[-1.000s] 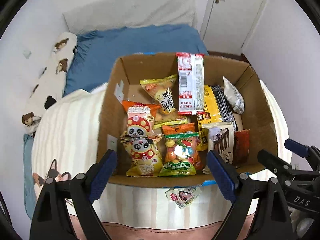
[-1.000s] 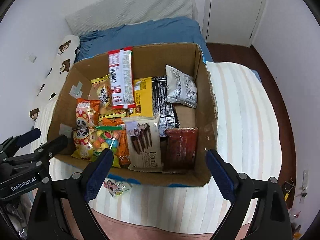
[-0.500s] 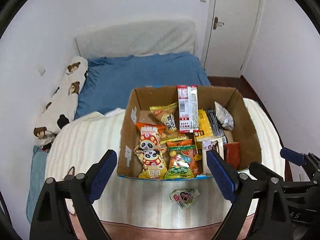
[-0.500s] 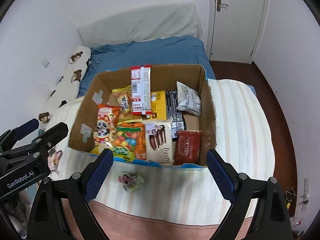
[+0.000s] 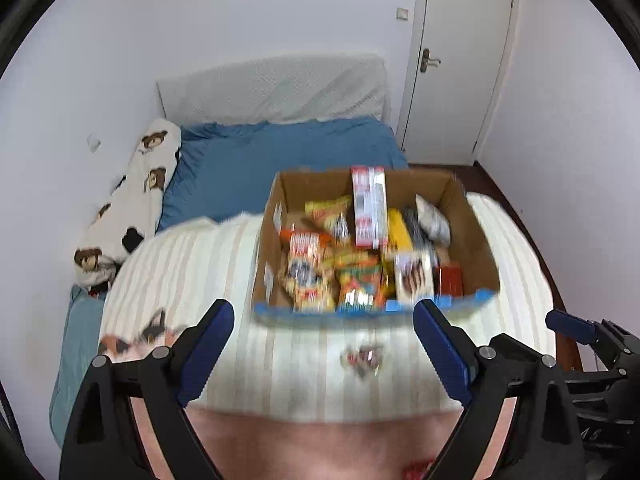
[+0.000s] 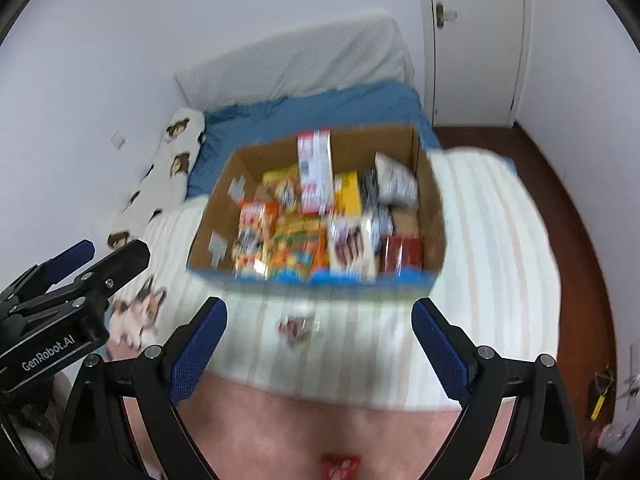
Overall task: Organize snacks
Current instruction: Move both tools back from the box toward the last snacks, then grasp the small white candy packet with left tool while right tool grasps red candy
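Observation:
A cardboard box [image 5: 476, 236] [image 6: 224, 200] full of snack packets stands on the striped blanket of a bed. A tall red-and-white packet [image 5: 369, 206] [image 6: 316, 170] leans upright at the back of the box. One small loose packet [image 5: 363, 359] [image 6: 295, 326] lies on the blanket in front of the box. A red packet [image 6: 340, 465] shows at the bottom edge. My left gripper [image 5: 322, 322] and my right gripper [image 6: 318, 318] both hang open and empty, well back from the box. Both views are blurred by motion.
The striped blanket [image 5: 192, 268] covers the near bed; blue sheet [image 5: 280, 152] and a white headboard cushion lie beyond. A bear-print pillow [image 5: 128, 200] runs along the left wall. A white door [image 5: 460, 60] and dark wooden floor [image 6: 568, 184] are at the right.
Both grippers have pulled back and risen away from the box, so it looks smaller and farther. More of the bed, wall and door has come into view. Both stay open.

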Motion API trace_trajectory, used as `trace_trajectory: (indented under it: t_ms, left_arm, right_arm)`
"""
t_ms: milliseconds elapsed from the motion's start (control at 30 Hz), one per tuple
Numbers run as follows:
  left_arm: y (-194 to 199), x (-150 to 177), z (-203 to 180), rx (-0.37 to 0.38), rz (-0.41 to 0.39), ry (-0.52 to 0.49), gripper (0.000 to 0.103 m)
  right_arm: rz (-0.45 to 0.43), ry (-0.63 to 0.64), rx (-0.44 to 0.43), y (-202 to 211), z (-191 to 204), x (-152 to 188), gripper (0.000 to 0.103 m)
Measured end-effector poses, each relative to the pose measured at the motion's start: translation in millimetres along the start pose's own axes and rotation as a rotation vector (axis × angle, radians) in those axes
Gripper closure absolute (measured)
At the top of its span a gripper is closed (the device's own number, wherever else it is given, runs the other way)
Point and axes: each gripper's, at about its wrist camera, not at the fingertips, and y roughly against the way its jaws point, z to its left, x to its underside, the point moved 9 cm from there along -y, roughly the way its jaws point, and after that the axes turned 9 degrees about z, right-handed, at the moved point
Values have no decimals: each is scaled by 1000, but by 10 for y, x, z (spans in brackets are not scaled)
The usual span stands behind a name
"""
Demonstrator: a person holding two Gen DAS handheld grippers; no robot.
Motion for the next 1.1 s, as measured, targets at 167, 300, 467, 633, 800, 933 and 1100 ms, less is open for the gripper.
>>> trace_trajectory:
  t_ms: [167, 300, 467, 633, 800, 933, 1100]
  left_arm:
    - [-442, 948, 78, -26, 189, -26, 11]
    - [-985, 1677, 108, -41, 405, -42, 11]
    - [-1324, 2161, 77, -31, 543, -22, 11]
    - [-1472, 2150, 55, -48, 554, -26, 11]
    - [-1586, 1583, -85, -46, 470, -70, 11]
    - [-1779, 988, -335, 14, 409, -108, 11]
    - [-2258, 524, -711, 58, 467, -157, 11]
  right_arm:
    - [221, -93, -71, -546, -188, 893, 7]
    - [418, -214, -105, -1113, -433, 1621, 7]
    - [543, -394, -214, -1632, -582, 2122, 11]
    - [556, -363, -163, -1929, -605, 2225, 55]
    - [468, -343, -159, -1802, -660, 1987, 62]
    - [403, -356, -147, -1710, -800, 1651, 62]
    - [349, -356, -98, -1756, -1010, 1259, 62]
